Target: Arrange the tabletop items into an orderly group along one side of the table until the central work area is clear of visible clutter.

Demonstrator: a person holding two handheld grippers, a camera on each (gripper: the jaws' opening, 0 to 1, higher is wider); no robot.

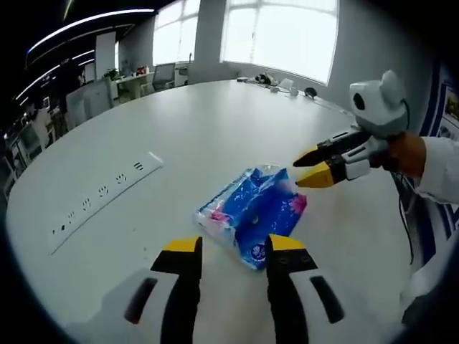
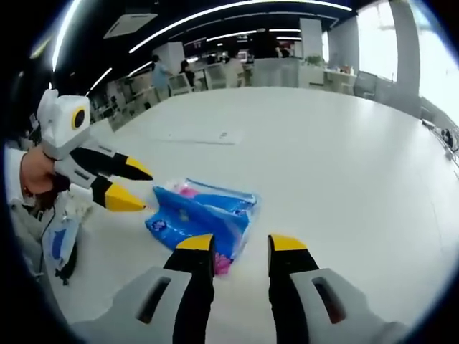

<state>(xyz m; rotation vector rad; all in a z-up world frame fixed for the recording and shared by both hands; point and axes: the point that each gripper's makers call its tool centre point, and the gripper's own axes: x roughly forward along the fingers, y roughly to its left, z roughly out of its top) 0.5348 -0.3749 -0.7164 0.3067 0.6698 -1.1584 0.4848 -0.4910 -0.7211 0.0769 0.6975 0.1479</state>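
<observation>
The task is judged to be at an early stage. One blue plastic packet (image 1: 252,212) with pink print is seen lying flat on the white table (image 1: 215,122), at the lower centre of the left gripper view, well away from any table edge visible there; it has not yet been lifted or carried to a side.

The left gripper (image 1: 234,246) is held with its jaws parted, the packet lying just beyond its yellow tips, untouched as far as can be told. The right gripper (image 1: 310,166) is seen at the right of the same view, jaws parted, tips just beside the packet's upper right corner; contact cannot be confirmed. In the right gripper view the packet (image 2: 201,215) sits at centre left, just above the right gripper (image 2: 241,244).

Counted: one packet, two grippers, one recessed socket strip (image 1: 100,201) at the left of the left gripper view. Small objects at the far table edge (image 1: 287,84) are too small to count or name.
</observation>
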